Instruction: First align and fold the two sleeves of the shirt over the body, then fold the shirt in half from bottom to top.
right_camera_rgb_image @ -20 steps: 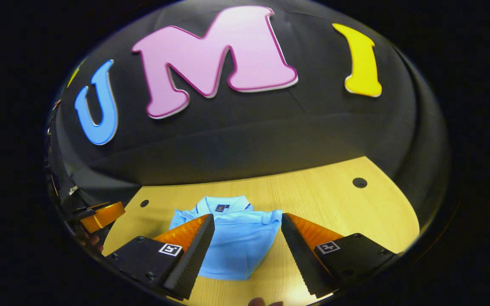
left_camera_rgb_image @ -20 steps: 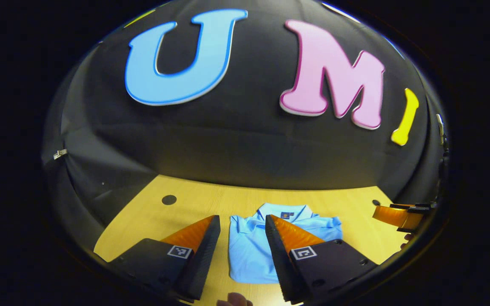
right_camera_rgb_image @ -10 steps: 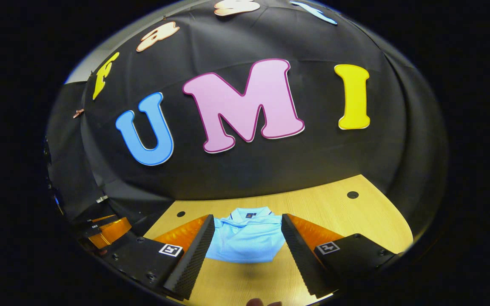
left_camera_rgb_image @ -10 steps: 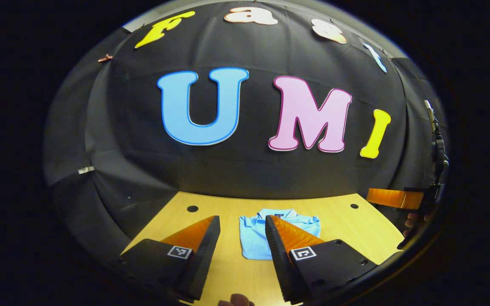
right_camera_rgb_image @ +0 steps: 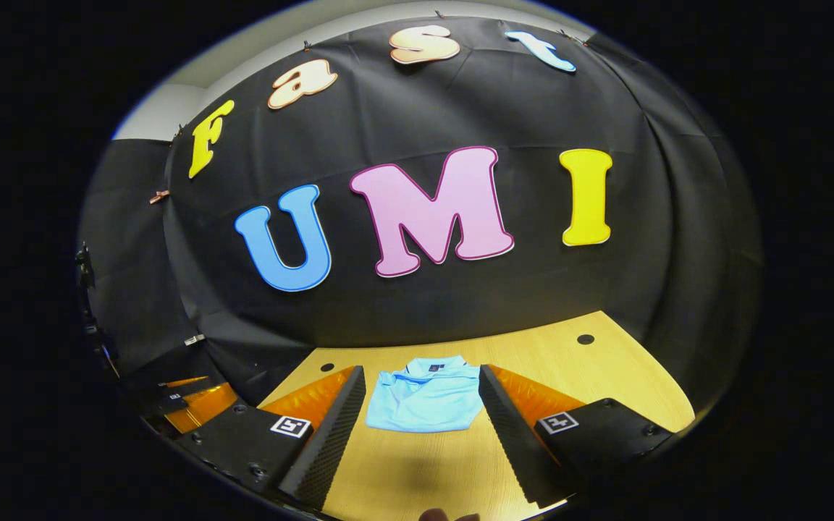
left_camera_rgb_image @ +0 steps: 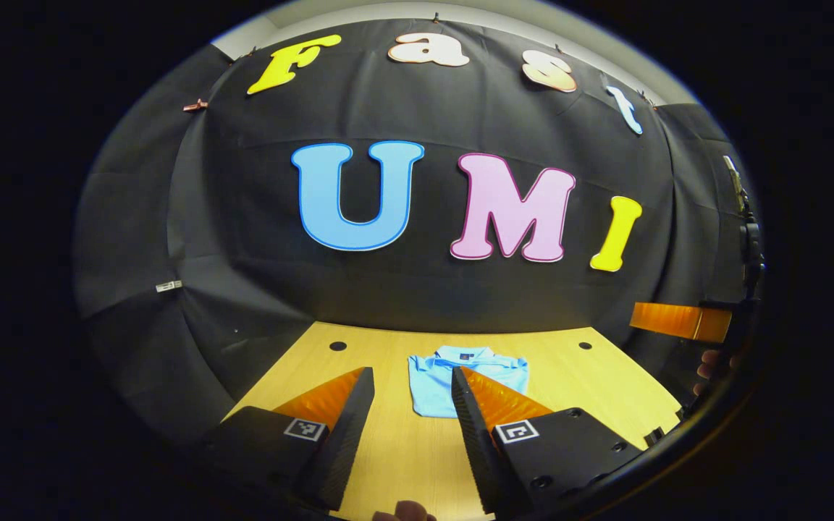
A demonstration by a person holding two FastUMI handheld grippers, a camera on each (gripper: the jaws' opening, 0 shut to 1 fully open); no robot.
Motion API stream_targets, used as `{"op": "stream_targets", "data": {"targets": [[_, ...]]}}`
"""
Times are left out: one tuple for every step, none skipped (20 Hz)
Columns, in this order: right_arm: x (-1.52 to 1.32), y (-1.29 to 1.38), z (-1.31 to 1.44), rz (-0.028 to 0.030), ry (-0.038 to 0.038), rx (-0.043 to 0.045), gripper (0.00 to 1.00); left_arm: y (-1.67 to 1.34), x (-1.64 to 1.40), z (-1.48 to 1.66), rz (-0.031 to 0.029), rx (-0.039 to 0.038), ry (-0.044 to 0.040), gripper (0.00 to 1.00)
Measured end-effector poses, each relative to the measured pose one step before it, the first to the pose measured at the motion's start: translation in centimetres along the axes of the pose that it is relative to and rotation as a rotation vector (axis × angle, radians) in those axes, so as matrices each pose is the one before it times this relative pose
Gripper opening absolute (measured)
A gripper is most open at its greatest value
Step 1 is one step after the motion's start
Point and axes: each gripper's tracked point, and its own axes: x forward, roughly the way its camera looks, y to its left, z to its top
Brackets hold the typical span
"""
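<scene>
The light blue polo shirt (left_camera_rgb_image: 466,376) lies folded into a compact rectangle, collar toward the black cloth wall, at lower centre of both views on the wooden table (left_camera_rgb_image: 395,449). Bare tabletop surrounds it on every side, with wide open wood to its right in the right gripper view, out to the curved table edge (right_camera_rgb_image: 649,362). Small dark holes (left_camera_rgb_image: 338,346) sit near the table's far corners, well apart from the shirt.

The left gripper (left_camera_rgb_image: 407,427) hangs above the near tabletop with its fingers spread apart, holding nothing; the shirt lies beyond the fingertips. The right gripper (right_camera_rgb_image: 422,427) is likewise spread wide and empty, the shirt framed between its fingers but farther off. In the left gripper view the right gripper also appears at the right edge.

Compared with a second ago, both grippers have drawn back and up: the shirt looks smaller and more wall is in sight.
</scene>
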Motion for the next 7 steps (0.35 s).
{"op": "stream_targets", "data": {"targets": [[-0.579, 0.228, -0.281, -0.0012, -0.0047, -0.01047, 0.98, -0.375, -0.556, 0.075, -0.0188, 0.0019, -0.00447, 0.7], [-0.33, 0.247, -0.234, -0.00142, 0.00176, -0.00112, 0.98, 0.154, -0.259, -0.167, 0.00248, 0.00705, 0.00037, 0.71], [-0.376, 0.271, -0.437, 0.00143, 0.00336, 0.00009, 0.98, 0.006, -0.177, 0.067, 0.00046, 0.00561, -0.00288, 0.71], [-0.316, 0.086, -0.264, -0.00325, 0.00096, -0.0005, 0.97, 0.003, -0.248, -0.042, 0.0026, 0.00274, -0.00027, 0.71], [-0.147, 0.081, -0.09, -0.00074, 0.00188, -0.00388, 0.98, 0.045, -0.132, 0.203, 0.00583, 0.00023, -0.00573, 0.71], [-0.171, 0.084, -0.045, 0.00017, -0.0005, -0.00838, 0.98, 0.033, -0.107, 0.186, 0.00361, -0.00045, -0.007, 0.71], [-0.122, -0.036, -0.012, -0.00076, -0.00227, -0.00656, 0.98, -0.019, -0.006, 0.146, 0.00116, 0.00073, -0.00335, 0.72]]}}
